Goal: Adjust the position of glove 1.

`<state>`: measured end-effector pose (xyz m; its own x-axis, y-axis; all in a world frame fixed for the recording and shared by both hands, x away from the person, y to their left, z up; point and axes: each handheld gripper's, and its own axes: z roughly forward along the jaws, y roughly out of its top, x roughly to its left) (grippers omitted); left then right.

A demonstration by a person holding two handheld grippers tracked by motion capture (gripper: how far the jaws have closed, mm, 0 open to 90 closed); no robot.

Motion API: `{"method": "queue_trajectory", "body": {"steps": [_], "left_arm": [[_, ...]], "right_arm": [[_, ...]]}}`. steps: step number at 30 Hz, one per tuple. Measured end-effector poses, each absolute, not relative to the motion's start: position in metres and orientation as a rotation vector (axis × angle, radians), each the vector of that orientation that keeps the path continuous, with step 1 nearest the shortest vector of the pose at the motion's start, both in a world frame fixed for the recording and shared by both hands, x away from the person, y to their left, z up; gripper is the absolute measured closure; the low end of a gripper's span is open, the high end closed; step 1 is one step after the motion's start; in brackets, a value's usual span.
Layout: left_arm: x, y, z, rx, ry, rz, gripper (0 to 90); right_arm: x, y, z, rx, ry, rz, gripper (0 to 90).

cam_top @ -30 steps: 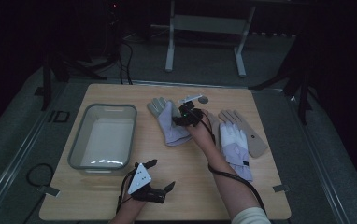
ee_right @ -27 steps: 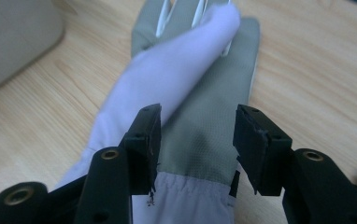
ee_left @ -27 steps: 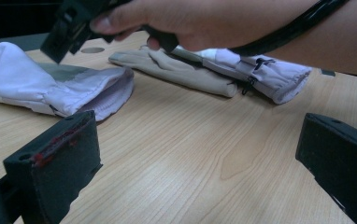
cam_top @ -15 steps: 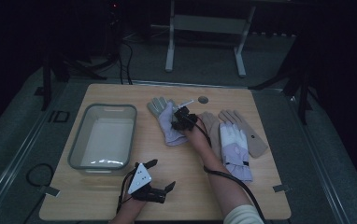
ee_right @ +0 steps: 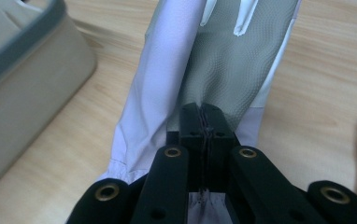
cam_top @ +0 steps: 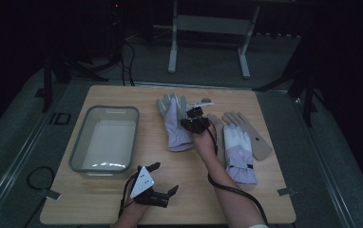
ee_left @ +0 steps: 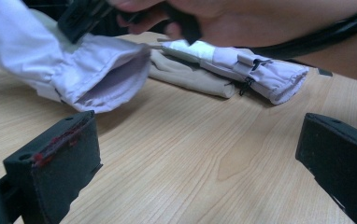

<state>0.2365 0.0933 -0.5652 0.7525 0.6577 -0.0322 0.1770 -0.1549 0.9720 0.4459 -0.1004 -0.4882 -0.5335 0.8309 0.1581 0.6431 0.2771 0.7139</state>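
Jaws of right gripper point(cam_top: 194, 115) just closing, pinched on lilac glove point(ee_right: 167, 88); left gripper point(cam_top: 163, 179) jaws apart.

A light wooden table point(cam_top: 170, 190) carries a grey tub point(cam_top: 104, 140) at nine o'clock, a lilac glove point(cam_top: 175, 126) at centre, and seemingly two more gloves point(cam_top: 239, 142) at three o'clock.

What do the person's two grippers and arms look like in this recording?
Both grippers are black. The left gripper carries a pale grey three-cornered plate on top, and its blocky jaws bear reddish marks on one edge. The right gripper has flat black linkage arms with brass-ringed holes. A black cable trails along the right forearm. Both forearms are bare.
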Motion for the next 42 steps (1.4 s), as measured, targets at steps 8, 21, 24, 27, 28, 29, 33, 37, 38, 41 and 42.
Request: {"method": "queue_trajectory", "body": {"steps": [8,21,24,27,28,29,33,37,38,41,42], "left_arm": [[0.237,0.094,-0.565,1.706,0.670,0.481,0.0],[0.237,0.093,-0.565,1.710,0.671,0.487,0.0],[0.237,0.093,-0.565,1.711,0.671,0.487,0.0],[0.237,0.093,-0.565,1.711,0.672,0.487,0.0],[0.237,0.093,-0.565,1.710,0.672,0.486,0.0],[0.237,0.093,-0.565,1.710,0.672,0.486,0.0],[0.237,0.093,-0.565,1.711,0.671,0.485,0.0],[0.237,0.093,-0.565,1.711,0.670,0.483,0.0],[0.237,0.093,-0.565,1.711,0.670,0.484,0.0],[0.237,0.093,-0.565,1.712,0.671,0.482,0.0],[0.237,0.093,-0.565,1.711,0.670,0.482,0.0]], "right_arm": [[0.404,-0.125,-0.479,1.449,2.218,1.119,88.4],[0.351,-0.163,-0.498,1.558,2.177,1.110,88.2],[0.349,-0.165,-0.509,1.578,2.178,1.074,88.1],[0.350,-0.166,-0.520,1.591,2.179,1.027,87.3],[0.351,-0.167,-0.524,1.588,2.182,1.018,85.6],[0.352,-0.166,-0.527,1.576,2.187,1.001,82.9],[0.351,-0.165,-0.535,1.553,2.192,0.981,72.3],[0.349,-0.164,-0.535,1.539,2.199,0.988,64.3],[0.349,-0.164,-0.533,1.531,2.199,0.986,62.2],[0.347,-0.165,-0.525,1.503,2.194,1.001,55.8],[0.347,-0.167,-0.522,1.486,2.203,0.999,53.6]]}}
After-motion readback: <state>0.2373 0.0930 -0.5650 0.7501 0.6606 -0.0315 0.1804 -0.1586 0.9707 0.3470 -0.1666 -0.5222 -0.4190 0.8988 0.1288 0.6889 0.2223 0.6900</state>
